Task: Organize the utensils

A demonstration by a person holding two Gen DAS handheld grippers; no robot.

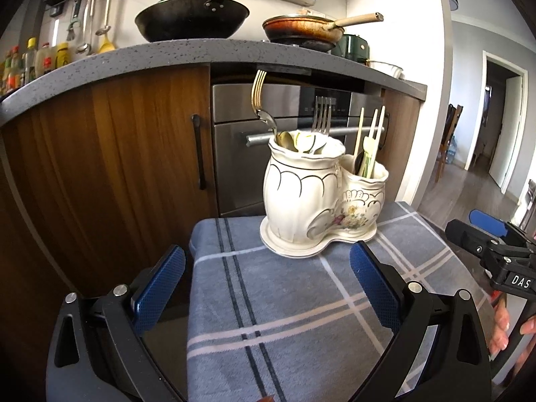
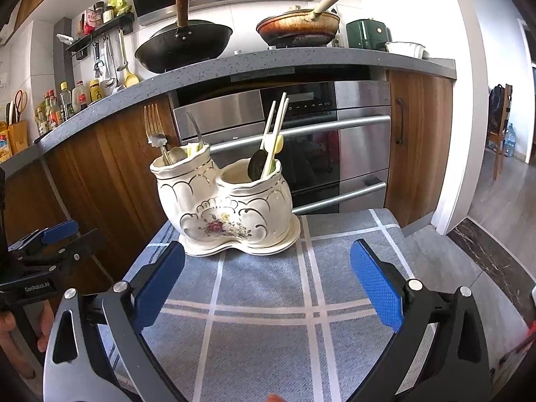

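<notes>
A white ceramic two-pot utensil holder (image 1: 318, 201) (image 2: 231, 207) stands on a small table under a blue checked cloth (image 1: 284, 308) (image 2: 268, 301). The taller pot holds forks (image 1: 258, 97) (image 2: 152, 124) and spoons. The lower pot holds pale chopsticks (image 1: 370, 140) (image 2: 276, 127) and a dark spoon (image 2: 258, 164). My left gripper (image 1: 268, 288) is open and empty, just short of the holder. My right gripper (image 2: 268, 284) is open and empty, also short of the holder. Each gripper shows at the edge of the other's view, the right one (image 1: 485, 238) and the left one (image 2: 57, 234).
Behind the table stand wooden cabinets (image 1: 117, 167) and a steel oven (image 2: 335, 154) under a grey counter (image 1: 167, 53). A black wok (image 1: 192, 16) and a frying pan (image 2: 298, 25) sit on top. Open floor lies to the right (image 2: 502, 207).
</notes>
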